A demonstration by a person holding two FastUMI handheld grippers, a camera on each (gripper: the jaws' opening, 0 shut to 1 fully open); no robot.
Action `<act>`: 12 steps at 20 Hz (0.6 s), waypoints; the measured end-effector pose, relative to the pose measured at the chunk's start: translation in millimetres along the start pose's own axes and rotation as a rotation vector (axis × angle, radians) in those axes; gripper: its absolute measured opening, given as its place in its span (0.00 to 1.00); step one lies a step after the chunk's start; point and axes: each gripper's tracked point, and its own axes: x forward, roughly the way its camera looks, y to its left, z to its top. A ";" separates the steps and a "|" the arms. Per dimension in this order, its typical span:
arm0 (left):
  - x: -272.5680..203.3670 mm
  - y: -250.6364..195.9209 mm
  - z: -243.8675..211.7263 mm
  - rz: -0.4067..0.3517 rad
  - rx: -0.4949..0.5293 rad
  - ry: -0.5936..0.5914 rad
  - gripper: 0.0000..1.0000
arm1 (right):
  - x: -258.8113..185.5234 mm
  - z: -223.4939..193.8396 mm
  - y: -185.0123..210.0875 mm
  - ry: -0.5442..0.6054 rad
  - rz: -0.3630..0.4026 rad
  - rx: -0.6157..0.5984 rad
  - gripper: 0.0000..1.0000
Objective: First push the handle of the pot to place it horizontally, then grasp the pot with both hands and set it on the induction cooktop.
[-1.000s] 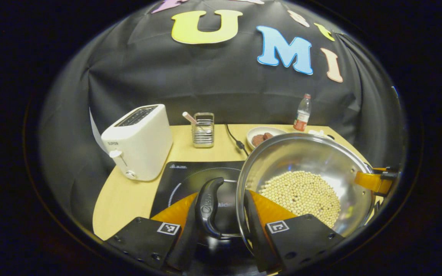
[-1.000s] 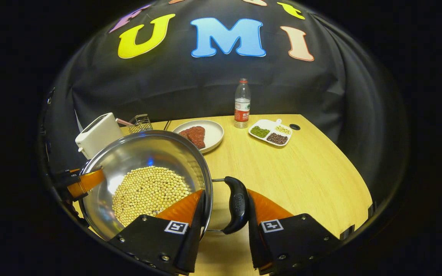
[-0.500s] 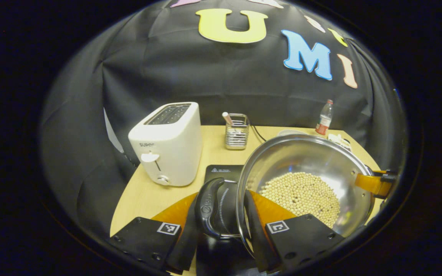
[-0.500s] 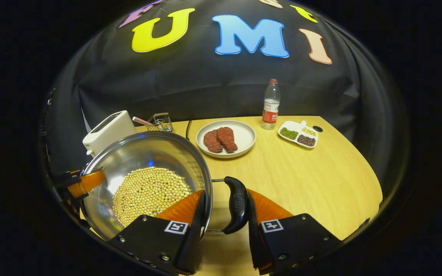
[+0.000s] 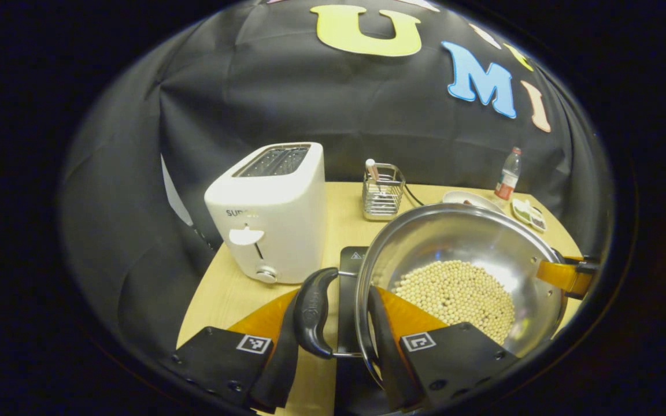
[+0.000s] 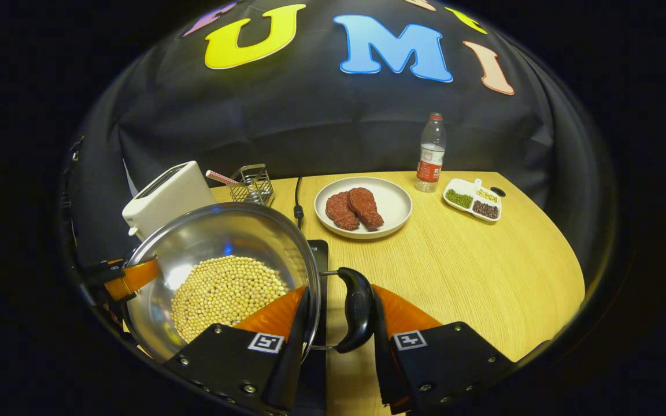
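Pot (image 5: 460, 266) now leftward, both tongs clamped

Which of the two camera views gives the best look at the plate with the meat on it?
The right gripper view: the plate lies whole and unobstructed on the table. In the left gripper view only its edge peeks above the pot's rim.

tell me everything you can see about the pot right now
The pot is a shiny steel bowl-shaped pan, its bottom covered with pale round beans. Two black loop handles stick out sideways. The right gripper and left gripper each clamp rim and handle. It sits over the black cooktop.
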 end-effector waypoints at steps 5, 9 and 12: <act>-16.5 2.4 15.4 0.074 -0.008 -0.093 0.85 | -9.4 24.6 -0.6 -0.079 0.079 0.041 0.74; -49.2 2.2 46.3 0.154 -0.014 -0.197 0.99 | -42.2 56.8 -33.8 -0.200 0.066 0.000 1.00; -89.8 -21.1 77.1 0.175 -0.009 -0.304 0.99 | -80.4 76.2 -76.4 -0.278 0.033 -0.015 1.00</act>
